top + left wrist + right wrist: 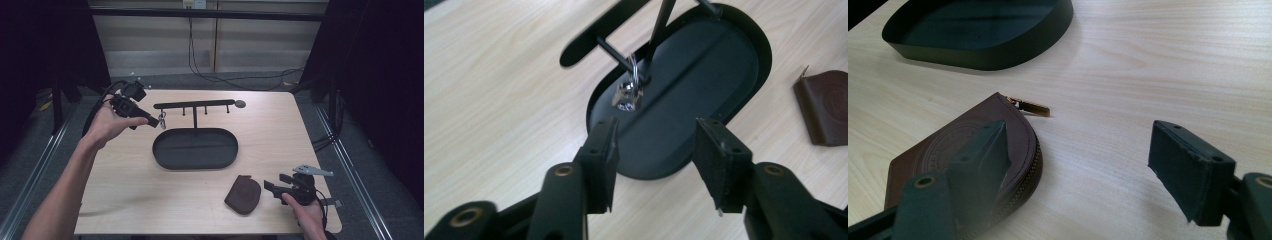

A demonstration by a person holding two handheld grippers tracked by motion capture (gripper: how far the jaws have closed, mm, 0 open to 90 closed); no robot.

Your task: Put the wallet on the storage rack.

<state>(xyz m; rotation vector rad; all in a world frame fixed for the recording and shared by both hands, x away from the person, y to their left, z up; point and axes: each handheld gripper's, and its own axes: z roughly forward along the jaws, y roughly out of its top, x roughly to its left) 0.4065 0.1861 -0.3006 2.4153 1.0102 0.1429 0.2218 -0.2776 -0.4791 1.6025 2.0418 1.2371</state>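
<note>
Two grippers are in your hands, and both stand with their jaws apart and nothing between the pads. Your left gripper (148, 120) is held above the table's far left part, its tips pointing at the left end of the rack (194, 104); in the left gripper view (655, 145) the jaws are parted with bare air between them. Just past those tips hangs the keyring (630, 91), a silver ring with a small metal piece, looped on the rack's leftmost peg (615, 52) and clear of the pads; in the high view it shows as a small glint (162, 120) just beside the gripper's tip. Below it sits the tray (751, 37), a dark oval dish from whose middle the rack's post rises. Your right gripper (272, 187) rests low at the table's near right corner, jaws wide. In the right gripper view (1083, 150) its left finger stands in front of the pouch (948, 145), a brown rounded leather one with a zip, lying flat on the wood; whether the finger touches it you cannot tell. The zip pull (1033, 107) sticks out onto the table (1148, 60) between the jaws. In the high view the pouch (243, 194) lies near the tray's (159, 150) right end, well apart from the keyring.
</note>
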